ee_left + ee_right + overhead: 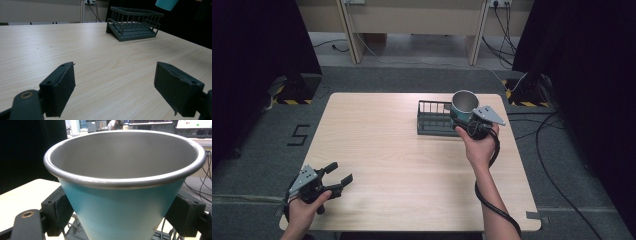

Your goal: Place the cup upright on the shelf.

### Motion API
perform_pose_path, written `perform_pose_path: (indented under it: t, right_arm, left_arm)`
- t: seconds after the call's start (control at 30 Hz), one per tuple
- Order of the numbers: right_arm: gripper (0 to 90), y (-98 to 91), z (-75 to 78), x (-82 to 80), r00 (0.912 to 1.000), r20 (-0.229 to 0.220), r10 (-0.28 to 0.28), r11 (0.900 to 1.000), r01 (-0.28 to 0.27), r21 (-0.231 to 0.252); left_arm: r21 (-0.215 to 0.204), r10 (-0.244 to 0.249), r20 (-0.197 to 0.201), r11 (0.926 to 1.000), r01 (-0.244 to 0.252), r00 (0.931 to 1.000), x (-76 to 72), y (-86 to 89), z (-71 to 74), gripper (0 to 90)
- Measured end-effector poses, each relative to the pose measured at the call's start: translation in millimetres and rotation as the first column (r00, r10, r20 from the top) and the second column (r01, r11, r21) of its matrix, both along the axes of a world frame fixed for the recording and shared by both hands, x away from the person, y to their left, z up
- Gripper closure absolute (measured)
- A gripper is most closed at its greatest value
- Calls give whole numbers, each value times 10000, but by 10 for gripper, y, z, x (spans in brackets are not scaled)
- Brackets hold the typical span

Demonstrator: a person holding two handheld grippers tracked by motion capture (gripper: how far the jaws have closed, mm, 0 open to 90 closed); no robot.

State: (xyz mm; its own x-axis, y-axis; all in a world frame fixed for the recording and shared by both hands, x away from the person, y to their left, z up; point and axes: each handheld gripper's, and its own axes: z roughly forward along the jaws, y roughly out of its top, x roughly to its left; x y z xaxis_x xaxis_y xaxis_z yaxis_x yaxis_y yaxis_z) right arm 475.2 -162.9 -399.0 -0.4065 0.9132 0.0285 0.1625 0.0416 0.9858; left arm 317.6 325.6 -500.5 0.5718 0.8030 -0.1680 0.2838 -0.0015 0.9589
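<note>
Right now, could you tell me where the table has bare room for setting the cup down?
The table is bare between the open left gripper and the rack. It is crowded only at the rack, where the right gripper holds the cup.

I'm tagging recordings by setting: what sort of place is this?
Probably a lab or office set up for recording: a lone wooden table on grey carpet, black curtains at both sides, loose cables on the floor, and monitors behind.

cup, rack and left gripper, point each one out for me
cup (120,212), right gripper view, teal outer wall
rack (135,27), left gripper view, its barred side
left gripper (336,176), high view, midway between its open fingers
</note>
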Motion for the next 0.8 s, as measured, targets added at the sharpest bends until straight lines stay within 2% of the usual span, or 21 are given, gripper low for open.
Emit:
perform_pose_path:
  t: [0.8]
  right_arm:
    - [181,116,33,309,9995,-246,-182,9998,184,91]
  left_arm:
    - [-56,-26,20,10000,27,10000,-1,-5,3,165]
